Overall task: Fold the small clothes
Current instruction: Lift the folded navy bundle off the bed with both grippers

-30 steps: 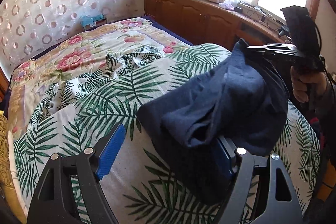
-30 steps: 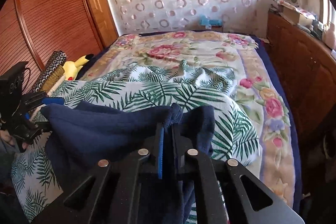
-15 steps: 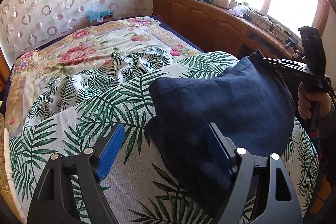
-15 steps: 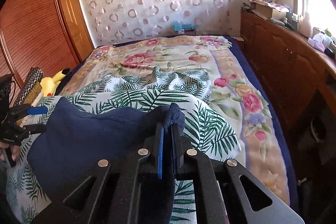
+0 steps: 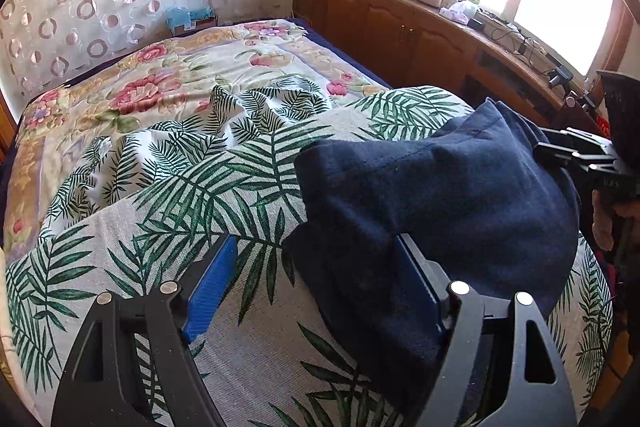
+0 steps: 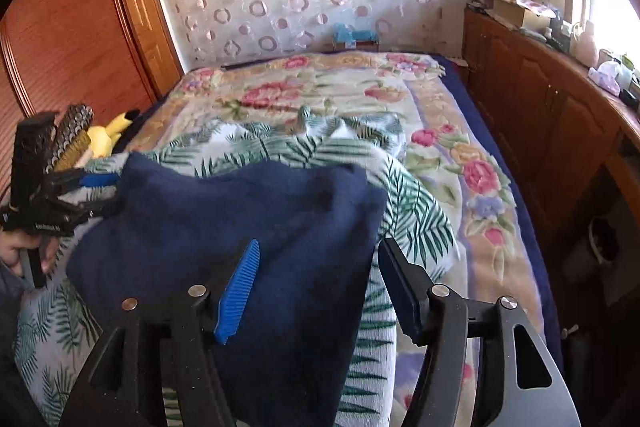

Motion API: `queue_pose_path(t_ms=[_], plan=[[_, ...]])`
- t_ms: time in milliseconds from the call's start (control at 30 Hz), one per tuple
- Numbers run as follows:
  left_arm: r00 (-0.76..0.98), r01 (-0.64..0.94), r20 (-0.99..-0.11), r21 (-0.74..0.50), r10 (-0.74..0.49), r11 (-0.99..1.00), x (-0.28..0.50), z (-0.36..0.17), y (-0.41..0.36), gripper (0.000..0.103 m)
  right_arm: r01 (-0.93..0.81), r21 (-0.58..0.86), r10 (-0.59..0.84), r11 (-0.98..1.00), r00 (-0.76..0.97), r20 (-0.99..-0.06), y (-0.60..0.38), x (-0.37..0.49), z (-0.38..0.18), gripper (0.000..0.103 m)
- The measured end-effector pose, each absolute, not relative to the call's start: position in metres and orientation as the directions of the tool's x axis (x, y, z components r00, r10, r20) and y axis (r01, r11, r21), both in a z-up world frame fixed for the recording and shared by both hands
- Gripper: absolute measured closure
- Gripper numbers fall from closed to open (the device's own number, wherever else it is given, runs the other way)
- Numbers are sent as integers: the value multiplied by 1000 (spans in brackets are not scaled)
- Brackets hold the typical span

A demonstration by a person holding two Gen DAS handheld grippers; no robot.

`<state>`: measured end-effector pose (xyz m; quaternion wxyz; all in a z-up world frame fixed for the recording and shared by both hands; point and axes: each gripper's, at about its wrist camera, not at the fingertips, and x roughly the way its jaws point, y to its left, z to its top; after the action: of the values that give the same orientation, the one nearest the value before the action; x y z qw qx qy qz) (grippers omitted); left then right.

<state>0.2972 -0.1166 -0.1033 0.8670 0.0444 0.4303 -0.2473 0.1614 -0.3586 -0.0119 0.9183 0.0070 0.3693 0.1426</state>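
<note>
The right gripper [image 6: 316,287], clamped on the navy garment [image 6: 248,227] half a second ago, now gapes wide; the left gripper [image 5: 316,291] remains wide, empty. The garment lies on the bed [image 5: 168,187], its near edge hidden.

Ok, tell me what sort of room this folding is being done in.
A bedroom in a home, most likely. The dark blue garment lies on a bed spread with flowered and leaf-print covers, a wooden wardrobe stands on one side, and a long wooden cabinet runs under the window.
</note>
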Motion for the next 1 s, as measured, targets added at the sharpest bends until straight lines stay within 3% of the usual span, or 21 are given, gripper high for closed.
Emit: queue_pose_path(t_ms=[233, 400, 600, 667, 700, 767, 867, 1000], plan=[[478, 471, -775, -172, -413, 866, 297, -108, -116, 24, -270, 199, 329, 942, 624, -709, -359, 183, -19, 39], [450, 490, -765, -220, -460, 844, 296, -106, -117, 37, -278, 228, 356, 933, 627, -693, -361, 191, -23, 39], [438, 495, -757, -246, -484, 833, 293, -104, -121, 52, -325, 277, 423, 904, 593, -686, -362, 194, -28, 64], [439, 478, -757, -260, -484, 839, 294, -104, -120, 56, -336, 292, 441, 895, 581, -684, -362, 193, -29, 78], [438, 475, -757, -264, -486, 839, 294, -104, -120, 58, -339, 273, 429, 900, 587, -686, -361, 193, -29, 78], [440, 479, -754, -261, -487, 838, 293, -102, -121, 74, -340, 249, 413, 907, 599, -686, -359, 191, -28, 82], [454, 487, -739, -261, -497, 833, 289, -96, -118, 87, -332, 228, 395, 915, 628, -670, -358, 185, -24, 83], [500, 511, -694, -247, -519, 823, 271, -72, -115, 89, -342, 235, 411, 910, 664, -625, -357, 168, -13, 84]])
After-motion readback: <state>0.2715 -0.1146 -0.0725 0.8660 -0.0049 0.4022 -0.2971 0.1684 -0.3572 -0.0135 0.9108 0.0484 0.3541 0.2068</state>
